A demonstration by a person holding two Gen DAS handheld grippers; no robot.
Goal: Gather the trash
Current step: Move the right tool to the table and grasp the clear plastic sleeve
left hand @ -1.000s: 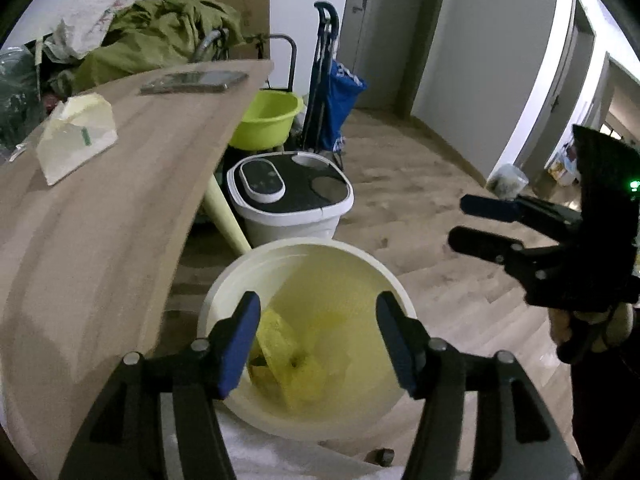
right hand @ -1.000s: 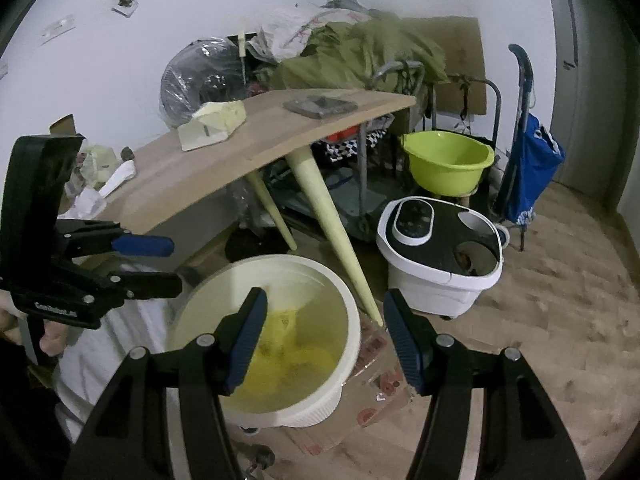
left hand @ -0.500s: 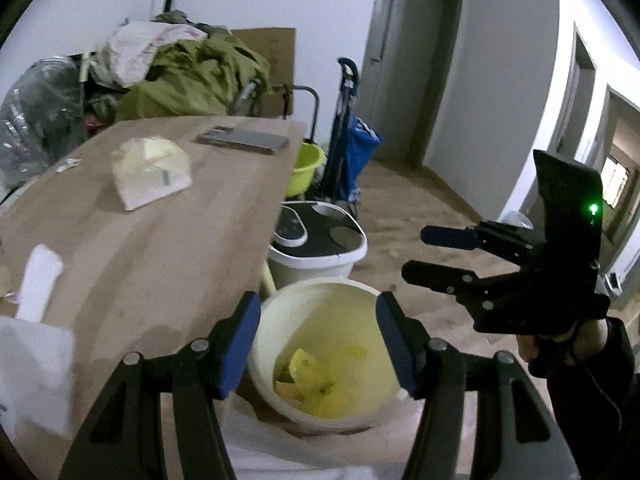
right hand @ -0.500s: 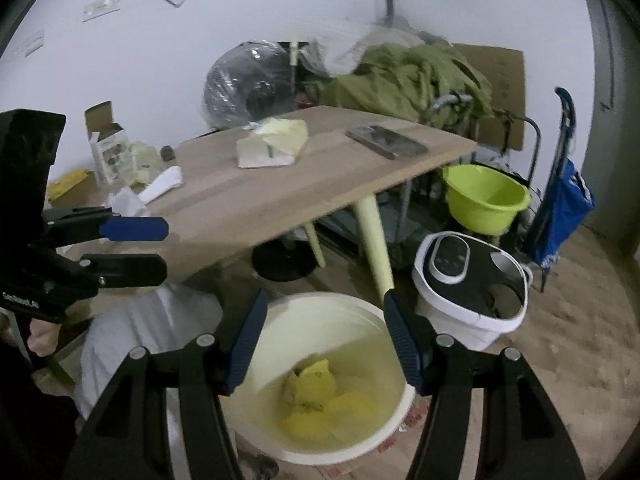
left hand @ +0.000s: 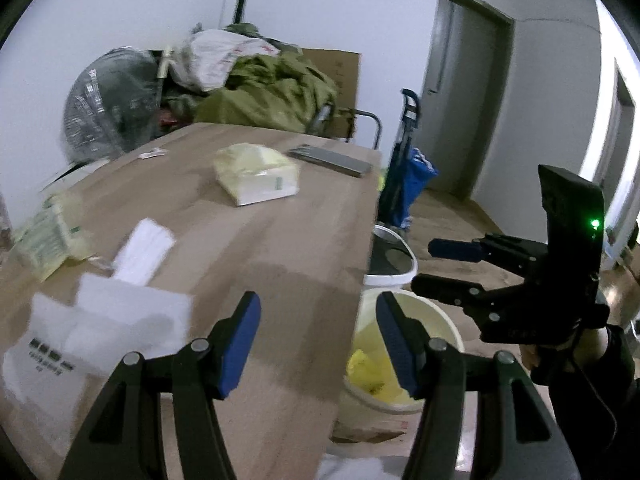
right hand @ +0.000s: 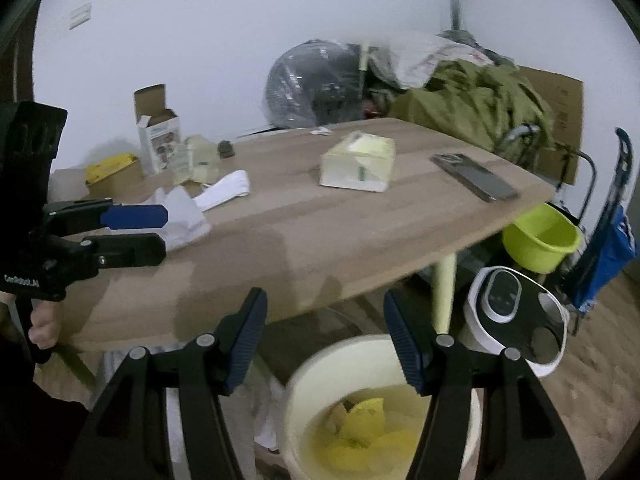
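Trash sits partly collected: yellow scraps (right hand: 360,436) already in the cream bin (right hand: 320,368) on the floor beside the table (right hand: 304,240), while white wrappers (left hand: 120,316) & crumpled paper (right hand: 184,216) remain on top. Left gripper (left hand: 318,344) & right gripper (right hand: 324,340) both hang spread wide, empty, approx. over table edge. Judged roughly halfway; tabletop litter left.

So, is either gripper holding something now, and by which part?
Nothing is held. The left gripper and the right gripper are both open, with only empty space between their fingers.
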